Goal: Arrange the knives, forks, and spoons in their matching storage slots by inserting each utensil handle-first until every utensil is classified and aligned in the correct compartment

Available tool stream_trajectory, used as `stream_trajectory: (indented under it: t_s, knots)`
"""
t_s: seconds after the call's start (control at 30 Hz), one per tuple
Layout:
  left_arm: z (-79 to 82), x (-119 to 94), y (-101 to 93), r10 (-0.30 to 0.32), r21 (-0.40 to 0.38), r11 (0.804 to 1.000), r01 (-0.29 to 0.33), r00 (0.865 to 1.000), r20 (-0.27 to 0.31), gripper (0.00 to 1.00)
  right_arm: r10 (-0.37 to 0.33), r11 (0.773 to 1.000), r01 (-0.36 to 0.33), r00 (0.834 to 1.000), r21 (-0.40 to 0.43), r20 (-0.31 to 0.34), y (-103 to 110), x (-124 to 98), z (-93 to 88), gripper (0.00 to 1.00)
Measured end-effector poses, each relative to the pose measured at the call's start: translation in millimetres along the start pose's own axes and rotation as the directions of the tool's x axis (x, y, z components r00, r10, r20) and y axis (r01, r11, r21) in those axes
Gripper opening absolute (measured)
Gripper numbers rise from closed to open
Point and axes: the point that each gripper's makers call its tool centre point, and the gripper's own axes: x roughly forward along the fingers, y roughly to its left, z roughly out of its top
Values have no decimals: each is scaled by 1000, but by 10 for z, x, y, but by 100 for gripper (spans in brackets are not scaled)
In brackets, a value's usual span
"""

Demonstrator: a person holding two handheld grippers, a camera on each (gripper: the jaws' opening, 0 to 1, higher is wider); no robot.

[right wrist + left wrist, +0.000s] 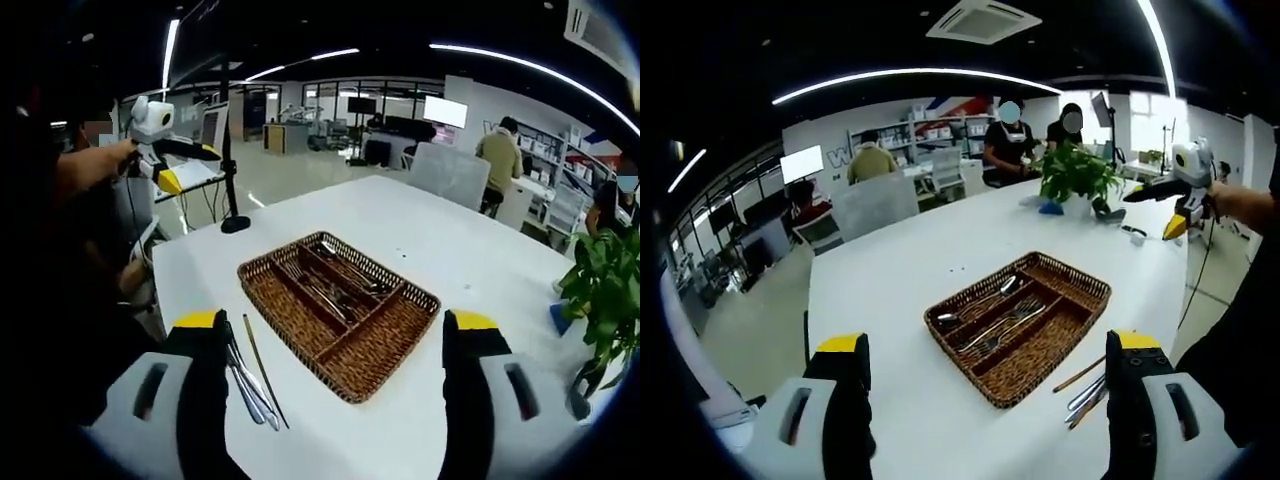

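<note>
One wicker tray (385,340) with three slots sits mid-table (470,260); forks (300,275) and spoons (345,260) fill two, one is bare. A few knives (248,385) and one thin stick lie beside it. Both my grippers (985,375) (335,350) hover wide open, empty. A potted plant (1077,175) stands beyond.

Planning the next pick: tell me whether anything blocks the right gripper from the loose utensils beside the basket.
Nothing visible does. The loose utensils lie on bare table beside the basket, close to the open right gripper.
</note>
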Motion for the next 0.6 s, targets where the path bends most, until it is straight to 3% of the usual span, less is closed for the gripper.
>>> stream_trajectory:
  t_s: [0.33, 0.6]
  knots:
    - [-25, -69, -27, 3, -6, 1000, -3, 1000, 10, 100, 72, 995, -70, 997, -67, 41, 231, 242, 123, 82]
    - [-64, -127, -6, 20, -21, 1000, -20, 1000, 12, 100, 169, 981, -168, 986, -92, 3, 521, 479, 41, 77]
